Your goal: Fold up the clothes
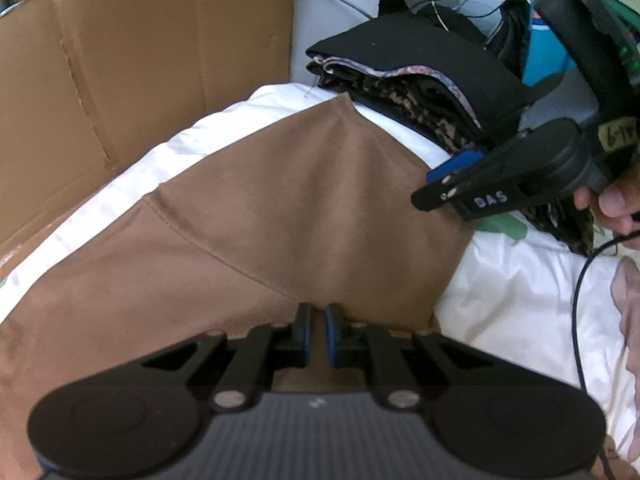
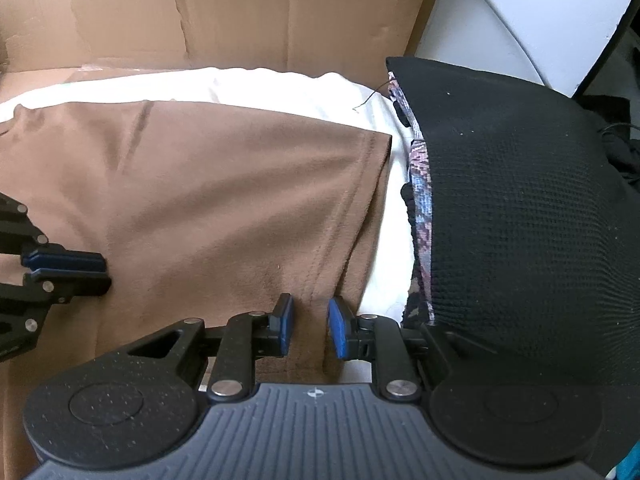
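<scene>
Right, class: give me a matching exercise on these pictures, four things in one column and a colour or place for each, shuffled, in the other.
Things:
1. garment
2. sheet
3. cardboard
4. stack

Descriptions:
A. white, under the garment
B. black on top, patterned layers below
C. brown cloth spread flat
D. upright behind the bed

Pairs: 1-C, 2-A, 3-D, 4-B

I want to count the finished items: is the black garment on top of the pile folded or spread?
Folded. The black garment lies as a compact rectangle on the pile, with layered edges showing beneath it.
</scene>
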Motion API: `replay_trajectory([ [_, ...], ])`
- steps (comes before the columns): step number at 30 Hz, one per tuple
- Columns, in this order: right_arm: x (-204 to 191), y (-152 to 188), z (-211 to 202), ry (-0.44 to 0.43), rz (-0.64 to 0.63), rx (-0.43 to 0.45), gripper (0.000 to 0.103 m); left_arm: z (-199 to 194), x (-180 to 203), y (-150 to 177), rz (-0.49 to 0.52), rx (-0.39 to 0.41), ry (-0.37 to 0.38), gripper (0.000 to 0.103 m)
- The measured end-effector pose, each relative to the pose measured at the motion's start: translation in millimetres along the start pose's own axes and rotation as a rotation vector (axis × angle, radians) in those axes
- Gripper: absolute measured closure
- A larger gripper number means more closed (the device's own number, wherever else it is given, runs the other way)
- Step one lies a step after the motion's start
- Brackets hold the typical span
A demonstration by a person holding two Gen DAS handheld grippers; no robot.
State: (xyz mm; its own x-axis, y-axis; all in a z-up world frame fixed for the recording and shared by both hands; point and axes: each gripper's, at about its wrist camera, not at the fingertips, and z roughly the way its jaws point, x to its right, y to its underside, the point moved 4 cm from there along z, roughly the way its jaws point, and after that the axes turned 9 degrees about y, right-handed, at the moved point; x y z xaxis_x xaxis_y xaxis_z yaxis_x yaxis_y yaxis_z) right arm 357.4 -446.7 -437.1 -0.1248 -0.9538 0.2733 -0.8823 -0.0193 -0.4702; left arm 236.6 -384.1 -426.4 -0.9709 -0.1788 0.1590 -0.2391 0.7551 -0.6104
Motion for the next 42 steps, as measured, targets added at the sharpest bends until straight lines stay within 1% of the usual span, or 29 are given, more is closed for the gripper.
replay_trajectory([
  [8, -8, -1, 6, 0.052, 0.003, -0.012, 0.074, -2, -2, 2, -0.007, 0.015, 0.008, 0.096],
  [11, -5, 0, 6, 0.029, 0.031, -0.021, 0.074, -2, -2, 2, -0.013, 0.028, 0.006, 0.096],
  [15, -3, 2, 5, 0.011, 0.035, -0.017, 0.074, -3, -2, 3, -0.021, 0.044, 0.006, 0.096],
  [18, -2, 4, 4, 0.002, 0.032, -0.007, 0.077, -3, -2, 3, -0.02, 0.046, 0.009, 0.096],
  [19, -2, 5, 4, 0.001, 0.028, -0.004, 0.083, -4, -2, 3, -0.019, 0.046, 0.01, 0.096],
  [20, -2, 5, 3, 0.01, 0.025, -0.001, 0.1, -4, -2, 3, -0.018, 0.046, 0.011, 0.096],
  [21, -1, 5, 2, 0.02, 0.021, 0.002, 0.103, -4, -2, 3, -0.016, 0.046, 0.013, 0.096],
  [26, 3, 6, -4, 0.033, 0.003, 0.03, 0.103, -10, -3, -1, -0.018, 0.068, 0.024, 0.096],
  [30, 3, 8, -2, 0.054, -0.013, 0.021, 0.103, -14, 4, -4, 0.003, 0.086, 0.038, 0.096],
  [34, 3, 9, 1, 0.076, -0.029, 0.012, 0.103, -4, 14, -4, 0.032, 0.056, 0.055, 0.096],
  [40, 2, 12, 0, 0.105, -0.063, 0.021, 0.103, 10, 24, -5, 0.034, 0.052, 0.065, 0.096],
  [42, 5, 11, -6, 0.11, -0.052, 0.022, 0.103, 15, 28, -6, 0.038, 0.052, 0.065, 0.096],
])
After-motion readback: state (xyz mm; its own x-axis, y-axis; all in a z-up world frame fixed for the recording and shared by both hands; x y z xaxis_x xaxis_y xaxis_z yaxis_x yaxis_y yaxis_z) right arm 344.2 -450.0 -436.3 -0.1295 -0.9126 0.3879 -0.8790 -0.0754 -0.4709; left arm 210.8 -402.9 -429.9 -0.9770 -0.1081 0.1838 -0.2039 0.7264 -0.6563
